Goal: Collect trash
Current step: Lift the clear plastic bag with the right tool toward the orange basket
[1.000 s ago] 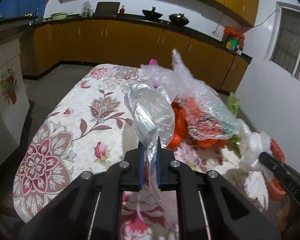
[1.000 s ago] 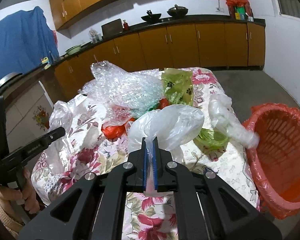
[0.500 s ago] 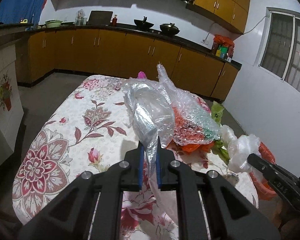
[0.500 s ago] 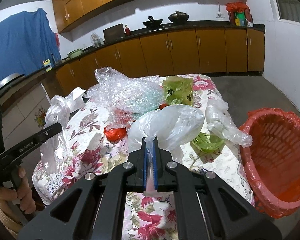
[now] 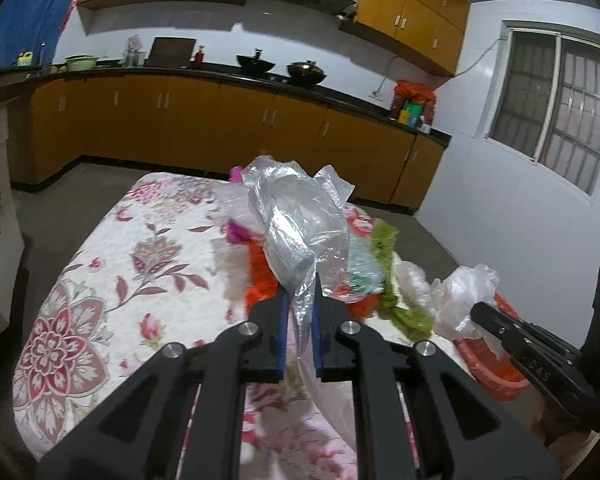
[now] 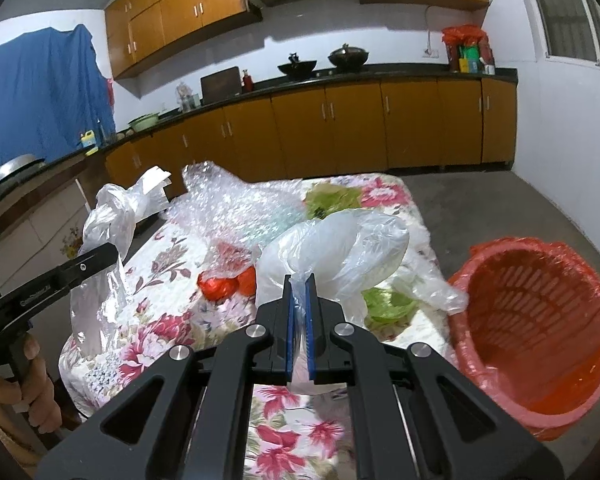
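1. Left claw (image 5: 300, 320) is clamped tight, blue pads pinching a thin neck of clear plastic bag (image 5: 304, 232) between them.
2. It points forward and slightly downward, black linkage arms spread wide in the foreground.
3. Right claw (image 6: 299, 320) is shut hard too, pads nearly meeting on a whitish plastic bag (image 6: 332, 252) (barely a sliver of film between them).
4. From the right wrist view, the left claw shows side-on at the left edge, its handle wrapped by a bare hand (image 6: 36, 384) with a knitted cuff below.
5. From the left wrist view, the right claw pokes in from the right edge.
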The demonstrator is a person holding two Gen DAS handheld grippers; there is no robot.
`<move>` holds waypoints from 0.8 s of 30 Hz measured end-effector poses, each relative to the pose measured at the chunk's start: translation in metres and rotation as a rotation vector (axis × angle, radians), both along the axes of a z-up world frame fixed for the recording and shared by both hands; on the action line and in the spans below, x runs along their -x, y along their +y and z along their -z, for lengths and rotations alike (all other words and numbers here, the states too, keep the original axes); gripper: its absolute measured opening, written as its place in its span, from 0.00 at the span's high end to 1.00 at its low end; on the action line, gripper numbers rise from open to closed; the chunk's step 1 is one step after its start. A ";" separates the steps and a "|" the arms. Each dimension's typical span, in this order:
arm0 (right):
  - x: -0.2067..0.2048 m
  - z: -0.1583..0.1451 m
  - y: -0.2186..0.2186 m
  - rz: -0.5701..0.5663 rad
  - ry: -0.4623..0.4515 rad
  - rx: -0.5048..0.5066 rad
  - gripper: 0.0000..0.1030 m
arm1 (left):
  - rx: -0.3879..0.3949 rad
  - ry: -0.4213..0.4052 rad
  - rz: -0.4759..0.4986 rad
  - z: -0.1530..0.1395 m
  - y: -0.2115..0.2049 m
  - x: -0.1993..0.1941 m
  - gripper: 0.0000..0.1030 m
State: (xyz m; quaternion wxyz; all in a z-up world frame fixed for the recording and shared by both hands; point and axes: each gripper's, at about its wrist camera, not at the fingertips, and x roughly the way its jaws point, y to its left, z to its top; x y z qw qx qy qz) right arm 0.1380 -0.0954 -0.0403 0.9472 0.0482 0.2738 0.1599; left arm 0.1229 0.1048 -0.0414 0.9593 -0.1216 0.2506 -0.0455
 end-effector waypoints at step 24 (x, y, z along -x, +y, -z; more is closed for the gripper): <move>0.013 -0.003 -0.126 0.344 -0.016 0.019 0.95 | 0.035 0.000 0.325 0.005 -0.130 -0.041 0.89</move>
